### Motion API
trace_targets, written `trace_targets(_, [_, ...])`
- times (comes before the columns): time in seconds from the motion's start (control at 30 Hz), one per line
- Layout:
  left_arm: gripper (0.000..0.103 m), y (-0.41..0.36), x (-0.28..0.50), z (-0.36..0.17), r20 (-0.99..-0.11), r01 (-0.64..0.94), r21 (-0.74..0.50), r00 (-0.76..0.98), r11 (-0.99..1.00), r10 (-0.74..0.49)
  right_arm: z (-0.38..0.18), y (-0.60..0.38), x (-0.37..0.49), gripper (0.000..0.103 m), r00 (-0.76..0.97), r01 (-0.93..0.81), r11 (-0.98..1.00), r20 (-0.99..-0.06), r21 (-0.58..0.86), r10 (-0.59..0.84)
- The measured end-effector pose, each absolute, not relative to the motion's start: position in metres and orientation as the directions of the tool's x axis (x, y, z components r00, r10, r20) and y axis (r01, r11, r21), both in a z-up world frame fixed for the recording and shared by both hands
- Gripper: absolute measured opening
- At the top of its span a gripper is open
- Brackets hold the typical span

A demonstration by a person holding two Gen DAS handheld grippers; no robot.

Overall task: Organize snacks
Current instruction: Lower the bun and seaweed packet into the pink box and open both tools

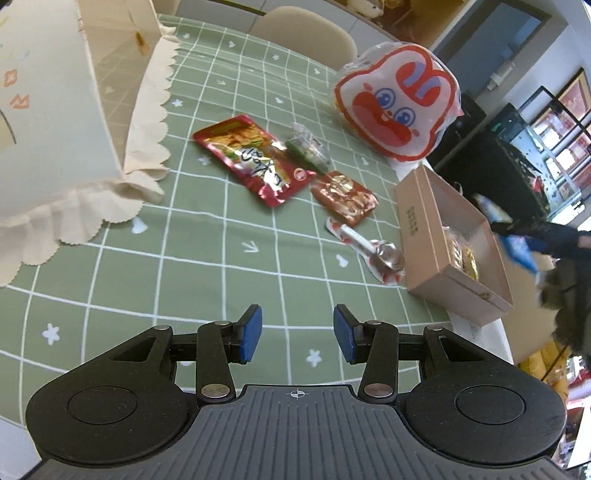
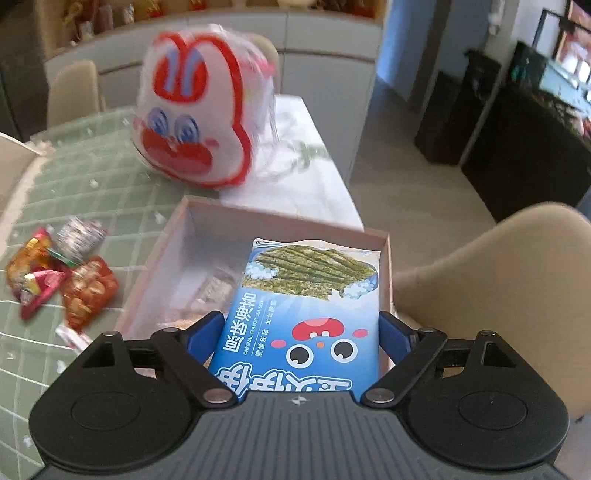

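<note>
My left gripper (image 1: pixel 297 334) hangs open over the green checked tablecloth (image 1: pixel 184 266) with nothing between its blue pads. Ahead of it lie a long red snack packet (image 1: pixel 255 158), a small clear-and-green wrapped snack (image 1: pixel 308 147), an orange-red packet (image 1: pixel 345 197) and a white-and-red wrapper (image 1: pixel 369 251). The pink cardboard box (image 1: pixel 424 236) stands at the table's right edge. My right gripper (image 2: pixel 299 332) is over that box (image 2: pixel 155 266), its jaws spread wide. A blue seaweed packet (image 2: pixel 310 288) lies between them and rests in the box, the pads just off its sides.
A white-and-red rabbit-face bag (image 1: pixel 399 103) stands behind the box, near the table's far right corner. A cream cloth-covered object (image 1: pixel 55 110) with a scalloped hem fills the left. Beige chairs stand beyond the table (image 1: pixel 303 29) and right of the box (image 2: pixel 498 266).
</note>
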State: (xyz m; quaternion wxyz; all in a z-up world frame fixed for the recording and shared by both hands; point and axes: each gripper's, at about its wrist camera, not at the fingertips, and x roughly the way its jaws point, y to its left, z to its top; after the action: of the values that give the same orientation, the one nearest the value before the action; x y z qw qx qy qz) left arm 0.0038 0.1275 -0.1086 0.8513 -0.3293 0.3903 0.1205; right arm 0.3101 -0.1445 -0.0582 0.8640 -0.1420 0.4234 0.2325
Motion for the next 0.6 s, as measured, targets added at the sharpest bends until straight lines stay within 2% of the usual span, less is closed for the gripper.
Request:
trace_targets(0.2, [0.047,0.135,0.008,-0.113,-0.729,-0.424,-0.497,0.678,0.757,-0.098,-0.015,-0.172,0.32,0.089,0.498,-0.433,0.872,-0.747,0.227,0.441])
trace_targets(0.37, [0.047,0.125,0.021,-0.115,-0.725,-0.385,-0.51,0.674,0.769,-0.143,-0.008,-0.169,0.318,0.09,0.568,-0.409,0.866,-0.663,0.287,0.488])
trace_targets(0.4, [0.047,0.121,0.024,-0.115,-0.722,-0.373,-0.512,0.674,0.774,-0.152,-0.016,-0.162,0.319,0.098,0.583,-0.429,0.858,-0.639,0.283,0.502])
trace_targets(0.43, [0.047,0.117,0.029,-0.115,-0.723,-0.362,-0.511,0.671,0.779,-0.162,-0.032,-0.152,0.322,0.101,0.576,-0.456,0.856,-0.653,0.243,0.492])
trace_targets(0.47, [0.047,0.113,0.032,-0.114,-0.725,-0.355,-0.511,0.668,0.783,-0.17,-0.054,-0.137,0.329,0.099,0.538,-0.448,0.878,-0.734,0.168,0.414])
trace_targets(0.5, [0.047,0.109,0.034,-0.111,-0.722,-0.342,-0.51,0.668,0.789,-0.177,-0.077,-0.124,0.336,0.085,0.497,-0.413,0.908,-0.818,0.072,0.291])
trace_targets(0.53, [0.047,0.106,0.034,-0.109,-0.719,-0.332,-0.504,0.672,0.797,-0.175,-0.094,-0.115,0.34,0.086,0.465,-0.388,0.921,-0.862,0.005,0.201])
trace_targets(0.6, [0.047,0.101,0.032,-0.104,-0.716,-0.323,-0.492,0.679,0.808,-0.164,-0.105,-0.116,0.335,0.086,0.46,-0.387,0.922,-0.862,0.02,0.212])
